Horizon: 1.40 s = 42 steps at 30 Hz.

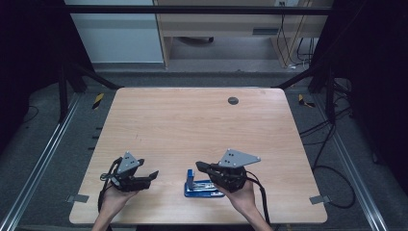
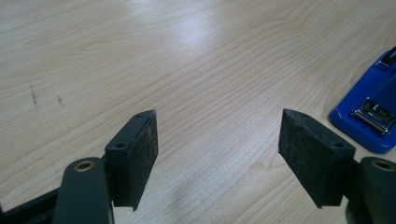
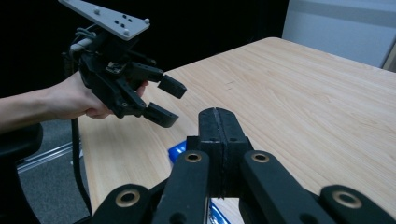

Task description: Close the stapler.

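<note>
Blue stapler with metal top, lying flat, near table's front edge, right of centre

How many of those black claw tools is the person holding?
2: the left gripper open near the table's front left, and the right gripper shut, above the blue stapler.

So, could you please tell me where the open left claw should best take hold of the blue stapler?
Probably across the long narrow body of the blue stapler, coming down from above: it lies flat, its sides are parallel, and the left claw stands open.
</note>
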Tool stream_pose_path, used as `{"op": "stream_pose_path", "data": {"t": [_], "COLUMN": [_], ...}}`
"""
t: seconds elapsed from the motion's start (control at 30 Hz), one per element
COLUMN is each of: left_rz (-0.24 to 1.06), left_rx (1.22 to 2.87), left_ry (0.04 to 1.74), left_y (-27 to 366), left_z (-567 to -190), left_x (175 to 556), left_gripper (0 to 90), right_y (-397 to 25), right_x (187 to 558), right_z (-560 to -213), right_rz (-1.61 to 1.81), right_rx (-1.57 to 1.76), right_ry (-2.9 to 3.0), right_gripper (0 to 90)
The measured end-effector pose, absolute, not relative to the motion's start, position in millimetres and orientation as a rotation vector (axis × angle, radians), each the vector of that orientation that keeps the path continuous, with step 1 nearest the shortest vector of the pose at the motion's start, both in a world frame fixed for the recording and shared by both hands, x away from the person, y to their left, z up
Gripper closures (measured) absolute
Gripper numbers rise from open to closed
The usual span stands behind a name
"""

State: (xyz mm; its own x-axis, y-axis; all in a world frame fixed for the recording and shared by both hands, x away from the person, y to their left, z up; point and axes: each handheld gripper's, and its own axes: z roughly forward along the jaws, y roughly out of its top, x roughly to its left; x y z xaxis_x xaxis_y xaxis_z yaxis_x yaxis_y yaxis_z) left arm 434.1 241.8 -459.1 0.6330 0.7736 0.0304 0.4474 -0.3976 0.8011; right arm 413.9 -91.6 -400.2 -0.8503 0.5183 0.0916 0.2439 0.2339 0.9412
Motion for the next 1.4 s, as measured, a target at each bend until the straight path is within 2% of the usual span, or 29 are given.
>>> {"op": "stream_pose_path", "data": {"t": [0.8, 1.4], "left_rz": [0.530, 0.527], "left_rx": [2.070, 2.079], "left_ry": [0.937, 0.927], "left_y": [241.8, 241.1], "left_z": [-459.3, -459.5], "left_x": [432.8, 432.5], "left_gripper": [27.6, 27.6], "right_y": [-49.2, -74.6], "right_x": [402.6, 406.2], "right_z": [-405.1, -418.8], "right_rz": [1.608, 1.506], "right_rx": [0.676, 0.744], "right_ry": [2.365, 2.365], "right_gripper": [90.0, 90.0]}}
